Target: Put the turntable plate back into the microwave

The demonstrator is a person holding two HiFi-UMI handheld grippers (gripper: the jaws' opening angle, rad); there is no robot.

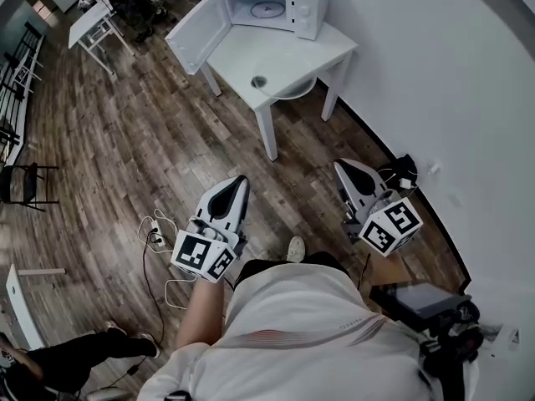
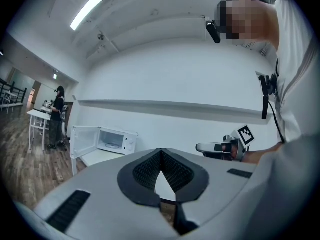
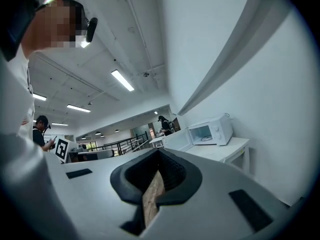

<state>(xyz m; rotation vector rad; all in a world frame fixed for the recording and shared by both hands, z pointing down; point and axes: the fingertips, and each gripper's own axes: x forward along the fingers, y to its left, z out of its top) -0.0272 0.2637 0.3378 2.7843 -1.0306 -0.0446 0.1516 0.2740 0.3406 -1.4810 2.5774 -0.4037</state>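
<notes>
— What are the jaws of the left gripper doing?

— They are meeting at the tips, fully closed, and are gripping nothing.

— And the right gripper?

— Its jaws are pressing together as well, with nothing between them. Both grippers are pointing level, side by side but apart, just ahead of the person's white shirt.

— Where is the turntable plate lying?

— A round disc is showing on the floor inside the microwave, and I am taking it for the plate, though it is too small to be sure. The microwave is standing at the far corner of the white desk, against the wall, well ahead of both grippers. Its door is hanging wide open to the left.

— Is anything else sitting on the desk?

— A small dark-rimmed round thing is resting near the front edge. I cannot tell what it is.
</notes>
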